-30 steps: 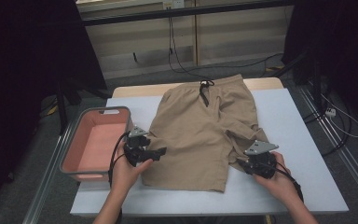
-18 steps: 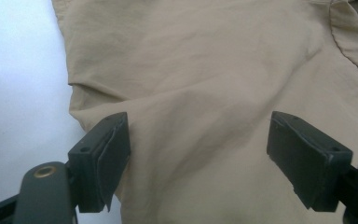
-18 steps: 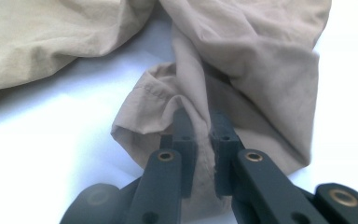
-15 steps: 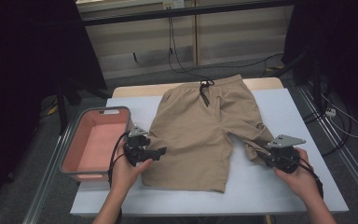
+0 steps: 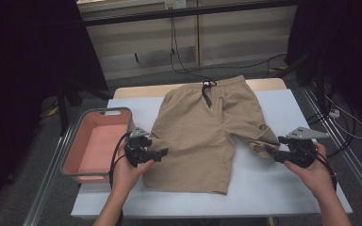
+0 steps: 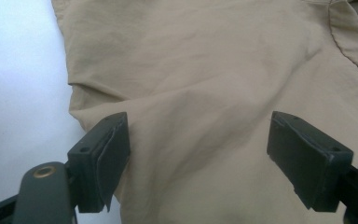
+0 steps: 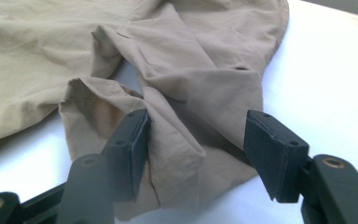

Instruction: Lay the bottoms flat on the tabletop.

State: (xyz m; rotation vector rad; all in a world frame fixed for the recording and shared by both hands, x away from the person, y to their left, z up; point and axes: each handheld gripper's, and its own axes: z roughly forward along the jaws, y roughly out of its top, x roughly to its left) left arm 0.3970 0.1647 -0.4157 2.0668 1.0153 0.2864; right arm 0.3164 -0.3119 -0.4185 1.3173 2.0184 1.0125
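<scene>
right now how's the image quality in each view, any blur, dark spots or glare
High view: dim, with the surroundings nearly black, though the shorts and pink bin read clearly. Left gripper view: sharp on the cloth, and the bare table washes out to bluish white. Right gripper view: the crumpled leg hem is crisp, while the nearest part of the left-hand finger is soft.

In the left gripper view the shorts (image 6: 214, 93) run off the top, right and bottom edges, so waistband and hems are cut away. In the right gripper view the crumpled leg hides the bench (image 7: 335, 70) beneath it (the folds hide how many layers lie there). In the high view the person's forearms leave the bottom edge, and the pink bin (image 5: 75, 146) hides its own near wall's inside.
</scene>
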